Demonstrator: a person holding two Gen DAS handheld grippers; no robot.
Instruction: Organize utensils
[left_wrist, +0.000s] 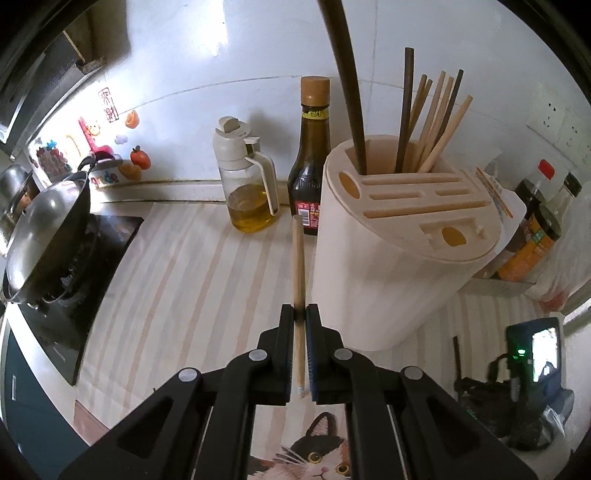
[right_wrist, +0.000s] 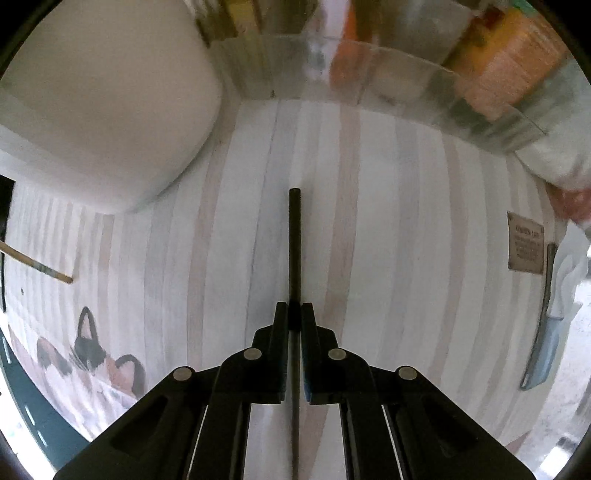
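Striped countertop mat (left_wrist: 177, 258), kitchen wall behind. Left gripper (left_wrist: 300, 314) clamped on pale chopstick (left_wrist: 297, 258), frame centre, beside cream utensil holder (left_wrist: 388, 258). Right gripper (right_wrist: 294, 312) clamped on dark chopstick (right_wrist: 294, 240). Both sticks likely light, stiff, smooth; mid-shaft hold limits pivoting.

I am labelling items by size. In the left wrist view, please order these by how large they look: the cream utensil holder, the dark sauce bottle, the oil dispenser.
1. cream utensil holder, clearly largest, though also nearest the camera.
2. dark sauce bottle, taller than the dispenser.
3. oil dispenser, shorter but wider; close to the bottle, so this order is unsure.
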